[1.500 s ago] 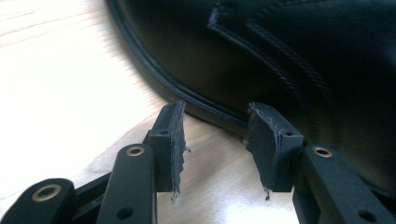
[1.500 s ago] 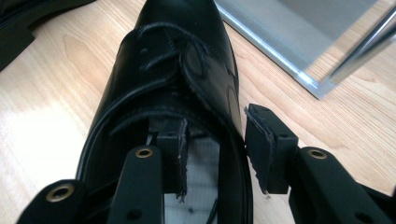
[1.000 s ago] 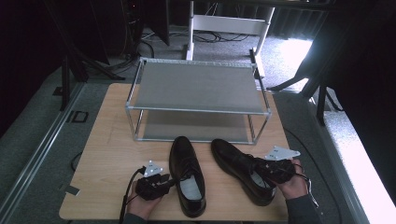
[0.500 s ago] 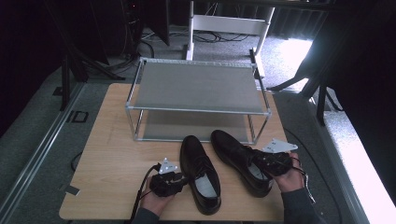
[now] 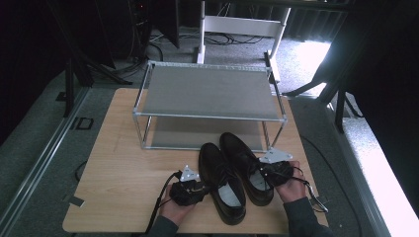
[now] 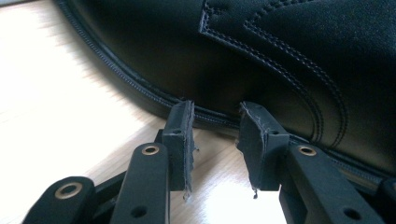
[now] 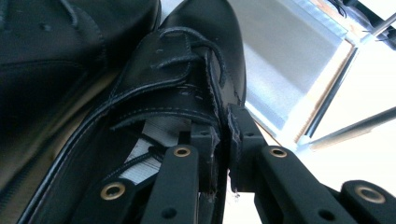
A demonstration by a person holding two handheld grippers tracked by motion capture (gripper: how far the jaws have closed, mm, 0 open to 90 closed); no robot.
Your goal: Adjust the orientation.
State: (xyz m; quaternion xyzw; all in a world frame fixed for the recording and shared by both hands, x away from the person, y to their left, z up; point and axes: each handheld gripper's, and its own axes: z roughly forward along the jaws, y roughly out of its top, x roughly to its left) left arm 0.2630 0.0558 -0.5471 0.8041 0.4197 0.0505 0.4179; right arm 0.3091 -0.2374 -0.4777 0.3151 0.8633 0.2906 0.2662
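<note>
Two black lace-up shoes lie side by side in front of the rack. The left shoe (image 5: 223,190) is nearer me; the right shoe (image 5: 239,153) points its toe under the rack. My left gripper (image 5: 200,187) rests on the table at the left shoe's outer side. In the left gripper view, the left gripper (image 6: 215,114) is open, its pad tips against the sole edge of the left shoe (image 6: 280,46), with nothing between them. My right gripper (image 5: 264,173) is shut on the right shoe's side wall. The right gripper (image 7: 224,123) has one pad inside the right shoe (image 7: 187,84), the other outside.
A two-tier metal shoe rack (image 5: 207,91) stands at the back of the wooden table (image 5: 123,168), its lower shelf just beyond the shoe toes. A white frame and dark stands are on the floor behind.
The left gripper and left shoe have slid right. The right gripper has carried the right shoe left and toward the rack, so the shoes now lie close together.
</note>
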